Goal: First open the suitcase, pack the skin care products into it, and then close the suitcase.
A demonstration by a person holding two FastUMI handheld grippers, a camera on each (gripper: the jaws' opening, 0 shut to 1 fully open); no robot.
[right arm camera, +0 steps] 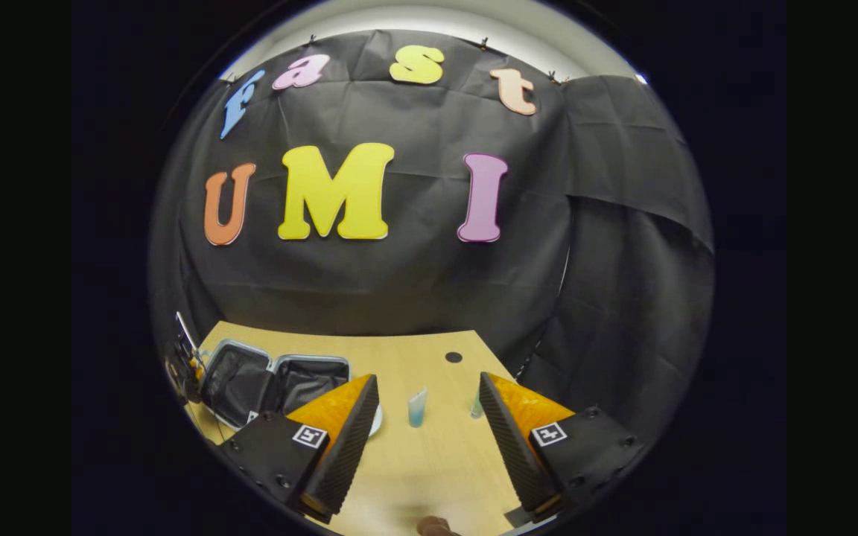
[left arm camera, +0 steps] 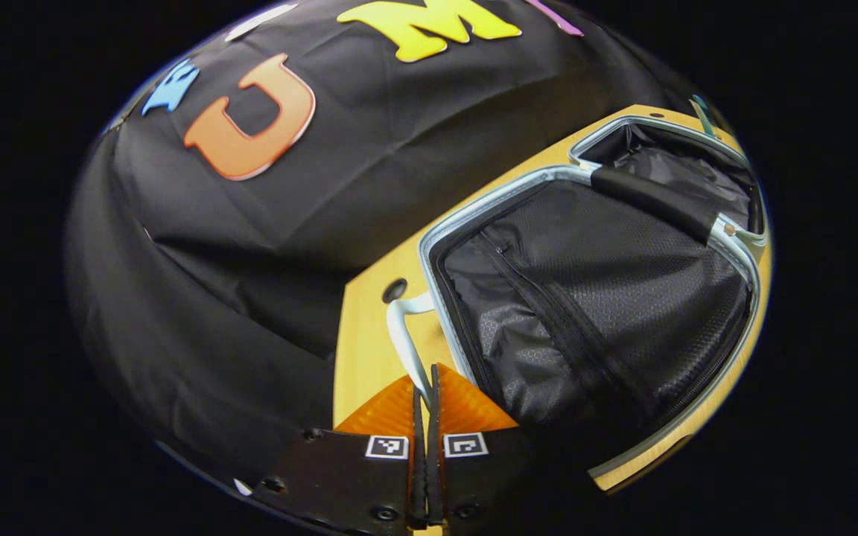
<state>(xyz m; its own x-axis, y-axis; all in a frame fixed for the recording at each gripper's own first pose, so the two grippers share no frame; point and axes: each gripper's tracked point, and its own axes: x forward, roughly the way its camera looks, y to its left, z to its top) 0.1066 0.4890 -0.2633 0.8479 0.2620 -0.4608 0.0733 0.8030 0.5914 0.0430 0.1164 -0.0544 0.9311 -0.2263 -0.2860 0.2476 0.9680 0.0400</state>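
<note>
Left gripper view, fingers: the left gripper (left arm camera: 426, 380) has its two fingers pressed together at the bottom of the view, with no gap between them. Their tips meet at the lower end of a pale handle (left arm camera: 404, 335); whether they pinch it or only lie against it I cannot tell.
Handle: a pale loop that sticks out from the near rim of the suitcase (left arm camera: 593, 298) and lies over the table (left arm camera: 369, 350).
Suitcase: open and lying flat on the table, both halves lined in black. The nearer half has a mesh cover with a zip across it; the farther half sits just beyond a dark hinge strip.
Table hole: a small dark round hole (left arm camera: 395, 289) sits in the table just beside the handle.
Right gripper view, fingers: the right gripper (right arm camera: 429, 428) is spread wide, with nothing between its fingers.
Near edge: a small brown object (right arm camera: 435, 527) shows at the table's near edge, too cut off to identify.
Skin care products: a small bluish tube (right arm camera: 417, 407) stands upright on the table between the two fingers. A second small pale bottle (right arm camera: 477, 406) stands just beside the right-hand finger, partly hidden by it. A pale rounded item (right arm camera: 375, 421) peeks from behind the left-hand finger.
Suitcase from this side: it lies open toward the table's left edge, well apart from the tube, with the other gripper at its far left side.
</note>
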